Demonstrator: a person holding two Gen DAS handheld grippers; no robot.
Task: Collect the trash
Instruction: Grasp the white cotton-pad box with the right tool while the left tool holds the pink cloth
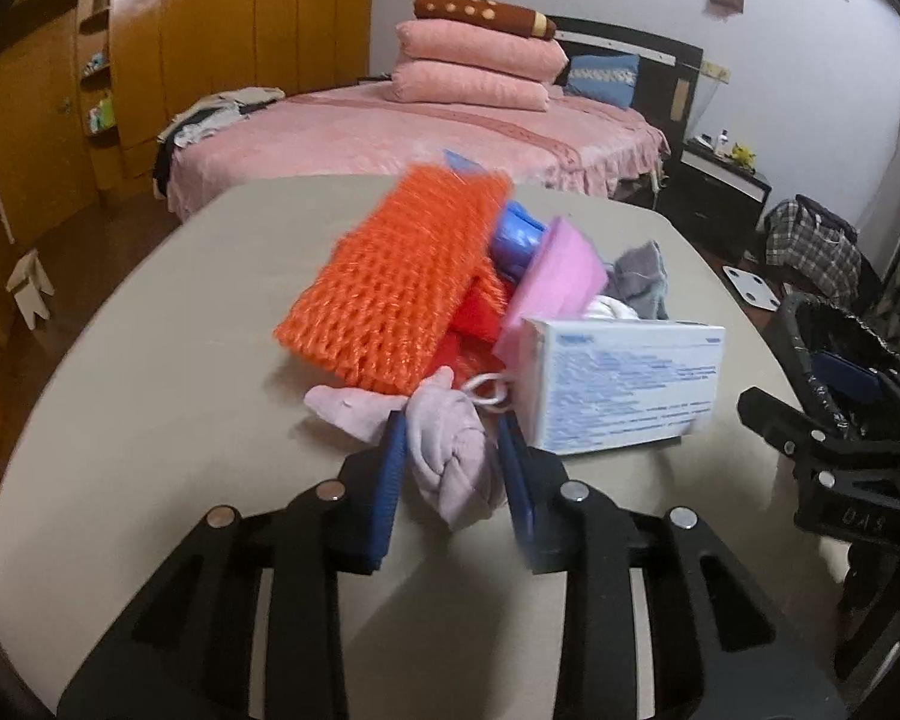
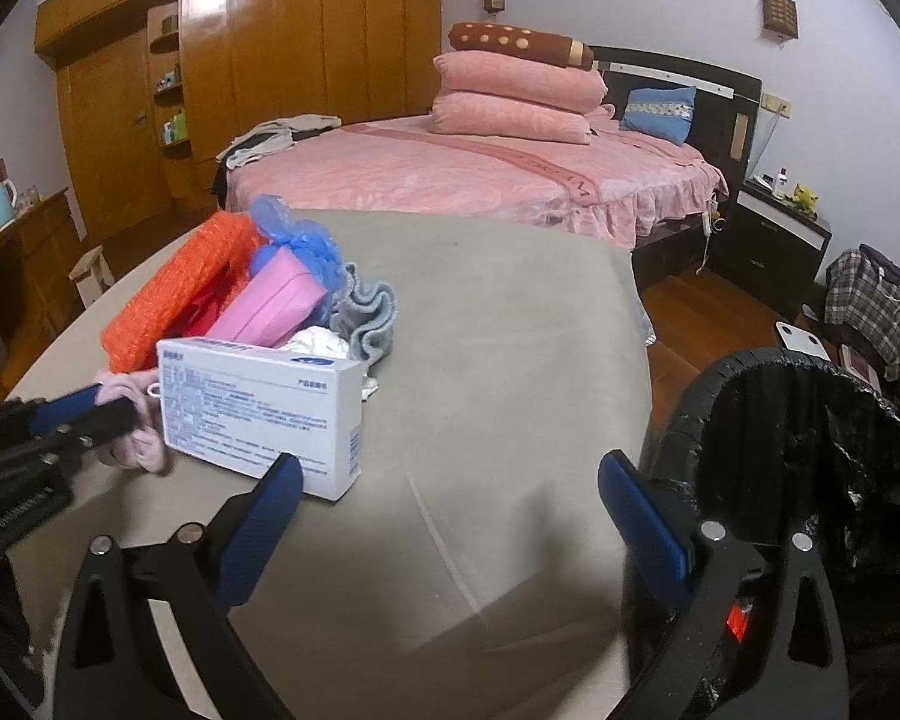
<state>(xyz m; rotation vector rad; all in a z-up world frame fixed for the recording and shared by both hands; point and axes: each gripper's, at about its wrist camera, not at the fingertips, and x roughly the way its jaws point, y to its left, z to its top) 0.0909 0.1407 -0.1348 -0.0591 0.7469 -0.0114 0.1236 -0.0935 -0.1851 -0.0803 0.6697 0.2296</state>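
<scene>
Left tongs [image 1: 450,450]: clenched on pink cloth [image 1: 450,462], at near edge of trash pile on worktop [image 1: 150,360]. Same grip visible in right view, left tongs [image 2: 111,417] on cloth [image 2: 144,450], just beside white box [image 2: 258,414].

Right tongs [image 2: 450,492]: released, jaws wide apart, nothing between them, above worktop [image 2: 480,360] near its right edge. Bin [image 2: 810,450] with black liner just beside right finger, off worktop edge.

Writing: box [image 1: 624,384] face covered in blue print, too small and blurred to read. No brand legible.

Pile, touching or overlapping:
- Orange net [image 1: 390,282], largest item, leaning on top at the left.
- Blue bag [image 1: 513,234], behind net.
- Pink pack [image 1: 561,282], tilted, between net and box.
- Grey cloth [image 1: 642,279], at far right of pile.
- White wad [image 2: 324,342], behind box.

Obstructions: box stands directly right of the gripped cloth; net overhangs it from behind.

Surroundings: bed [image 2: 480,174] with stacked pink pillows beyond worktop; wardrobe [image 2: 240,60] at left wall; nightstand [image 2: 780,234] right of bed.
</scene>
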